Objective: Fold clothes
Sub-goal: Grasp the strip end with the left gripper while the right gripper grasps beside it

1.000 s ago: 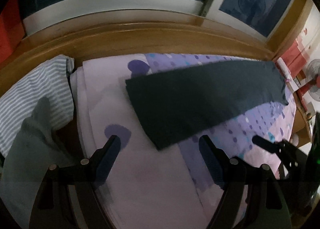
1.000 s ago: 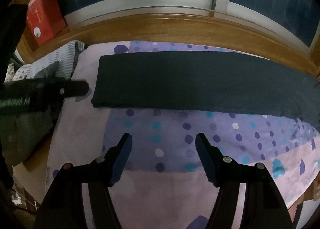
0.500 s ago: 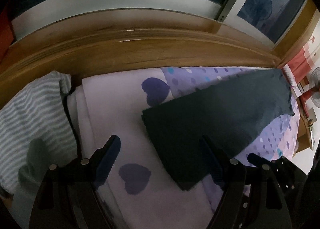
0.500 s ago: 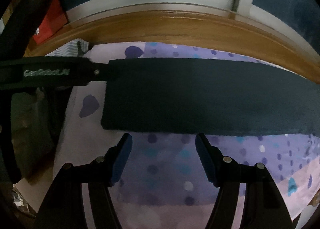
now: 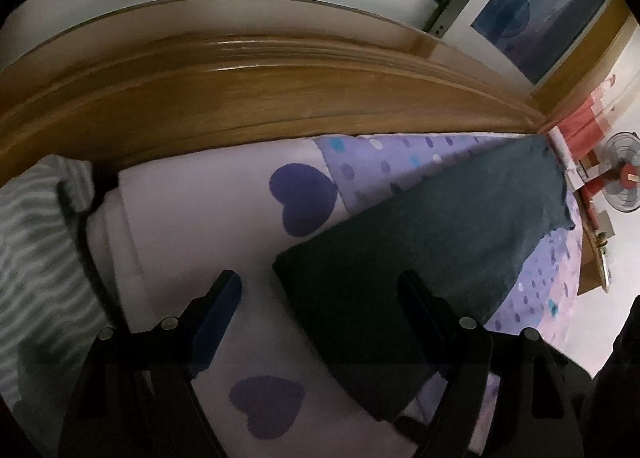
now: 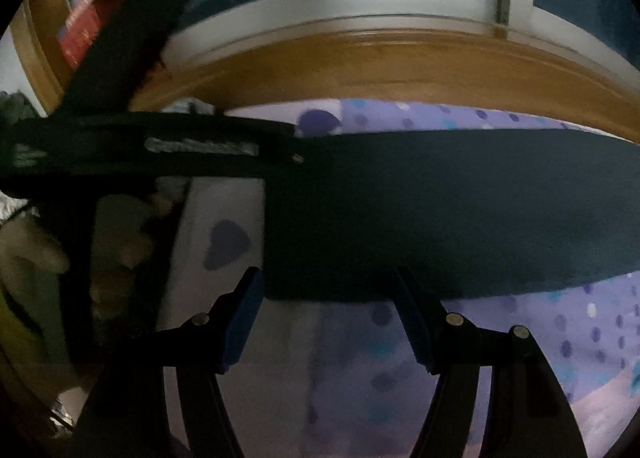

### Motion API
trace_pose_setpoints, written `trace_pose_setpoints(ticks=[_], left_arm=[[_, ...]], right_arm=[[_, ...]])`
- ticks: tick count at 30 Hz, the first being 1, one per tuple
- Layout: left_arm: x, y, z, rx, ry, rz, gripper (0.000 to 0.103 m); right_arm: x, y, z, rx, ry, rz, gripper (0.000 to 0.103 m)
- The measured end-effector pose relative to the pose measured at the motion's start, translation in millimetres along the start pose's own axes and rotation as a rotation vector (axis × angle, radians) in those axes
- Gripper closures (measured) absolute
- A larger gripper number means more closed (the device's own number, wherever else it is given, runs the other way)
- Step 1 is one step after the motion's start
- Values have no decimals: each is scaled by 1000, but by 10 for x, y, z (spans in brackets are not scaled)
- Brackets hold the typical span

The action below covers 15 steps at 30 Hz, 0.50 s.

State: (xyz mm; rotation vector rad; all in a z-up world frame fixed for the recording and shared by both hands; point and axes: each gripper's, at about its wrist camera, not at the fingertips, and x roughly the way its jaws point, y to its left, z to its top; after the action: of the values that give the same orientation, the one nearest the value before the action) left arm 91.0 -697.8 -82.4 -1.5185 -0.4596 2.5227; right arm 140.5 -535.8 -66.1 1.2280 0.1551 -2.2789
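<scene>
The long, flat dark navy folded garment [image 5: 440,234] lies across my bed, on the lilac bedsheet printed with purple hearts and dots [image 5: 192,218], its short end nearest my left gripper [image 5: 320,290]. My left fingers [image 5: 222,298] stand wide apart with nothing between them; the garment's near corner sits in the gap, and the right-hand finger overlaps the cloth in the picture, though I cannot tell whether it touches. My right gripper [image 6: 328,290] is likewise spread and empty, hovering just short of the garment's long near edge [image 6: 440,218].

The left view alone shows the garment's far end, reaching toward a red standing fan [image 5: 624,188] and red boxes [image 5: 584,118] beyond the bed, and a grey-and-white striped cloth [image 5: 36,242] bunched at the bed's left edge. I count two purple hearts there. The right view alone shows my left gripper from the side, a black bar [image 6: 160,150] crossing above the garment's left end; it carries pale lettering, too blurred for me to read. That view shows two hearts as well, and a red box with a white label [image 6: 80,26] up on the ledge, its writing also unreadable.

Both views show the curved brown wooden bed frame [image 5: 280,98] behind the sheet and the white-framed dark window [image 6: 360,2] above it.
</scene>
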Motion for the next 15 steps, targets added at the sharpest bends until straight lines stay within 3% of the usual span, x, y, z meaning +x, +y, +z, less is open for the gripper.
trace_pose_setpoints(ticks=[15], left_arm=[[77, -40, -53, 16, -43, 29, 24]], right_arm=[[255, 328, -39, -154, -11, -142, 38]])
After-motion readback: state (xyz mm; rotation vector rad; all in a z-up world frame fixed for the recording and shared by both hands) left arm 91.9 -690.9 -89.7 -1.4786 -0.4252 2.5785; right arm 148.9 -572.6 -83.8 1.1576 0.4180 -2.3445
